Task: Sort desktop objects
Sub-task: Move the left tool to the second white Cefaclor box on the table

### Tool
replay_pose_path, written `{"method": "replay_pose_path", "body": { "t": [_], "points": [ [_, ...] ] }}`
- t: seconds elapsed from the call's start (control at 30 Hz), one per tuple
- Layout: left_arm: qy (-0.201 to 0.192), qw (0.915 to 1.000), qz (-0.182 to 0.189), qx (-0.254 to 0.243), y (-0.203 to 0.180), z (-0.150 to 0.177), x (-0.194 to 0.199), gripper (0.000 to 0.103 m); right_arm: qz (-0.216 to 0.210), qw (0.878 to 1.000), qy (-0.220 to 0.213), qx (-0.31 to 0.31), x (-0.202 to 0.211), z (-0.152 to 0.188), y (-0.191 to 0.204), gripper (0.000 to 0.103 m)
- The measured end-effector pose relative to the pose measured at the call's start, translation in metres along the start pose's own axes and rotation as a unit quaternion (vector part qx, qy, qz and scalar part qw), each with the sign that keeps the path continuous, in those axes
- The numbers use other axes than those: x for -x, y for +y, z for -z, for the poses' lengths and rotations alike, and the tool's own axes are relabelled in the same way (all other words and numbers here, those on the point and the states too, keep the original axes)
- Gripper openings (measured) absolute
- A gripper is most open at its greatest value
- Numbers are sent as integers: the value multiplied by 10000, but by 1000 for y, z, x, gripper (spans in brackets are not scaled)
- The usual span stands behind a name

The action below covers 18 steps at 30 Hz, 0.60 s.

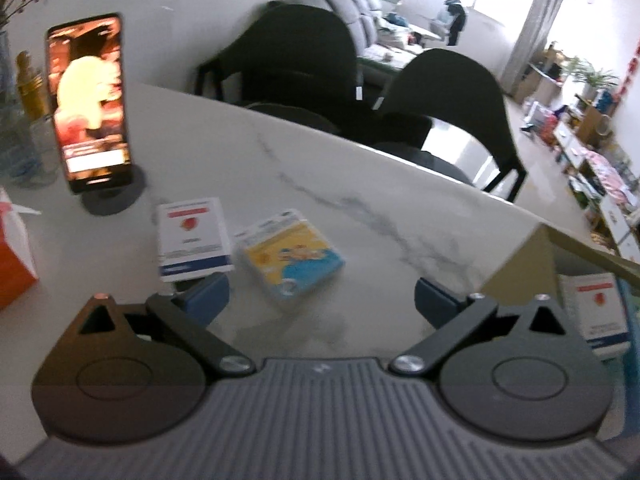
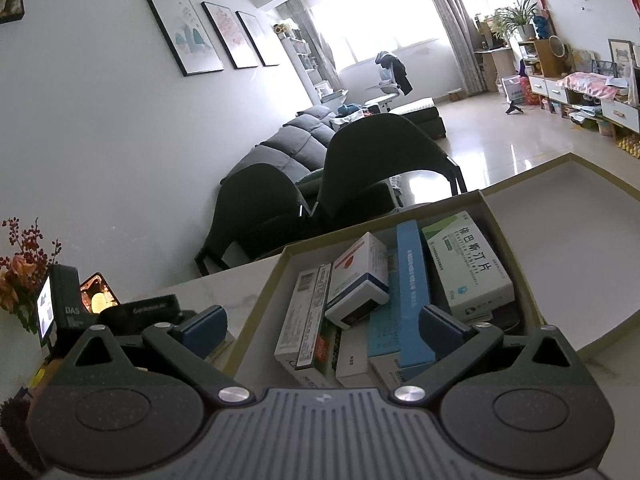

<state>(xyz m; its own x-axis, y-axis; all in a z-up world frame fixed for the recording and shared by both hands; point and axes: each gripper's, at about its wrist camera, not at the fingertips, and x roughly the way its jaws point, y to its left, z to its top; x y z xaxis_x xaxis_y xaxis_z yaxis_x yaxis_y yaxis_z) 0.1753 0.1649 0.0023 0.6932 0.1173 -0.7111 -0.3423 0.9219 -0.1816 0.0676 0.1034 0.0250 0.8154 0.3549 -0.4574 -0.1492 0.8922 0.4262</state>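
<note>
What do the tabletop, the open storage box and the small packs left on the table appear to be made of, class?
Tabletop: probably polished marble or a marble-look slab, white with grey veins and a sheen.
Storage box: likely cardboard, thin tan matte walls.
White-and-red pack and yellow-and-blue pack: seemingly printed paperboard cartons; blur leaves the finish uncertain.

White marble worktop smooth, shiny. Small yellow-blue cardboard box glossy. Tan cardboard tray matt. Black plastic tool, ribbed grey top.

Bright window glare; left view blurred; fisheye edges bent.
</note>
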Motion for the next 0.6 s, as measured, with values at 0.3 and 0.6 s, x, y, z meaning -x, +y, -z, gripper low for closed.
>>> {"method": "replay_pose_path", "body": {
  "t": [0.3, 0.6],
  "points": [
    [81, 9981, -442, 420, 43, -3, -9, 100, -11, 10000, 45, 1, -2, 2, -1, 102],
    [237, 9949, -701, 680, 67, 0, -28, 88, -19, 10000, 72, -3, -3, 2, -1, 102]
  ]
}}
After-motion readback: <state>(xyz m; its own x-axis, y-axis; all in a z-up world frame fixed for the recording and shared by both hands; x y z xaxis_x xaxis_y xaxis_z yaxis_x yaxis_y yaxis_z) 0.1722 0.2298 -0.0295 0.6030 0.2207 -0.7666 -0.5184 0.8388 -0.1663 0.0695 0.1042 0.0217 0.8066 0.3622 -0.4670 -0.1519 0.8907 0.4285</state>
